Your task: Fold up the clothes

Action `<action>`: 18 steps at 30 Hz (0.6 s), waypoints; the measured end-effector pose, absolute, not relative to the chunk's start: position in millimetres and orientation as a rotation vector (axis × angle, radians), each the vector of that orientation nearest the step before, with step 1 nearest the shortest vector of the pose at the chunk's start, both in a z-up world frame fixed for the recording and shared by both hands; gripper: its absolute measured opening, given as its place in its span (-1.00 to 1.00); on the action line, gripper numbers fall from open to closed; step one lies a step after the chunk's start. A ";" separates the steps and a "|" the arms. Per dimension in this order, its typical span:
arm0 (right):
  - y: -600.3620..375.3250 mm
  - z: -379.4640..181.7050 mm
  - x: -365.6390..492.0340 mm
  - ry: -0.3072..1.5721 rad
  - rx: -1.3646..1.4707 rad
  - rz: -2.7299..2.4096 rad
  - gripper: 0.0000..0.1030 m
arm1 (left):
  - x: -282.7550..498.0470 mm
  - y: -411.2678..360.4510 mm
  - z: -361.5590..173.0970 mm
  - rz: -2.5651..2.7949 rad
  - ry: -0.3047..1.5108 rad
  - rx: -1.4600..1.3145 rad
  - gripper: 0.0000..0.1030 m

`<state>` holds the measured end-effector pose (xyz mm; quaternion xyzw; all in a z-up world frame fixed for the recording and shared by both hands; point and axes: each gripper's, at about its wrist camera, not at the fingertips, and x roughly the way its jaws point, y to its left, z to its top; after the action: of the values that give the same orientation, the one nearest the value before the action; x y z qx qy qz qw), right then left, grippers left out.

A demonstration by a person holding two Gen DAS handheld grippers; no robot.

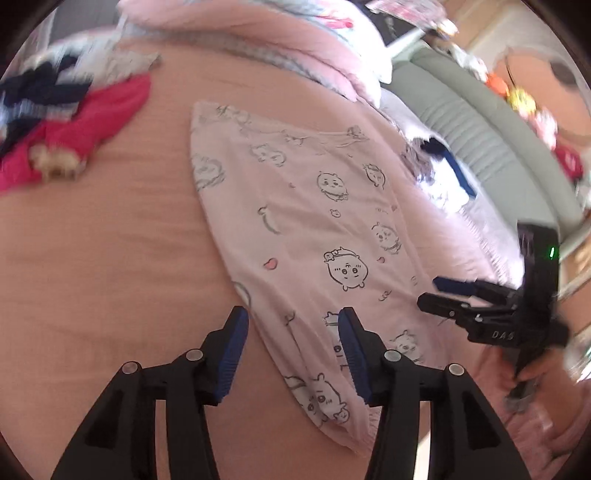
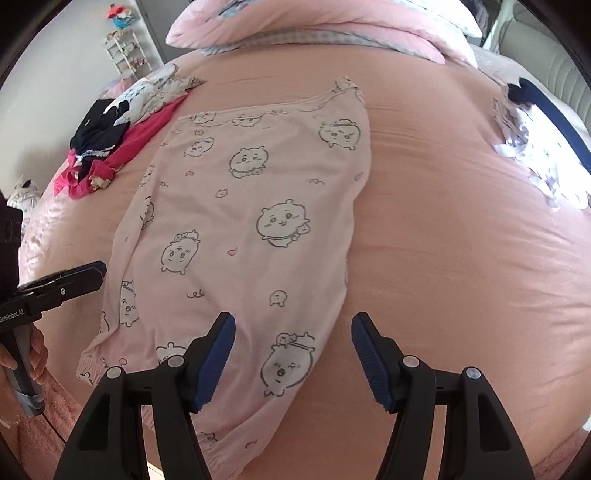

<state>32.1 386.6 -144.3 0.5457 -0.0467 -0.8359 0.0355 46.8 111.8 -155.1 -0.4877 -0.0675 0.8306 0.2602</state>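
The pink cartoon-print pyjama trousers point(image 2: 251, 221) lie folded lengthwise and mostly flat in the middle of the bed point(image 2: 461, 240), cuffs at the near edge, waistband towards the pillows point(image 2: 314, 33). The left tongs point(image 1: 291, 354) stand partly open over the trousers' near end, one blue pad over the cloth and one beside its edge, gripping nothing. The right tongs point(image 2: 293, 363) are wide open and empty over the cuff end, straddling the trousers' right edge. The risk from here, as I judge it: a pinch that catches only the top layer would peel the legs apart when lifted. Uneven grips could skew the fold. The pile of unfolded clothes point(image 2: 107, 147) left of the trousers looks safely apart.
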 end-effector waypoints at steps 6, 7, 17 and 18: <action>382.1 -156.2 38.0 -0.071 1.701 -2.555 0.27 | 32.8 122.2 -175.1 2.231 -0.189 -1.444 -0.78; 381.1 -157.4 37.1 -0.044 1.703 -2.556 0.26 | 30.0 120.3 -178.1 2.227 -0.216 -1.464 -0.89; 397.8 -159.5 45.5 0.170 1.773 -2.610 0.57 | 33.3 110.6 -168.1 2.342 0.198 -1.614 -0.99; 402.0 -159.3 47.1 0.222 1.791 -2.641 0.57 | 32.5 98.5 -164.9 2.331 0.089 -1.611 -0.99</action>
<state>47.1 402.0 -159.3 0.5596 0.0694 -0.8253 -0.0283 32.5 98.5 -164.9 -0.5615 0.0310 0.8127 0.1527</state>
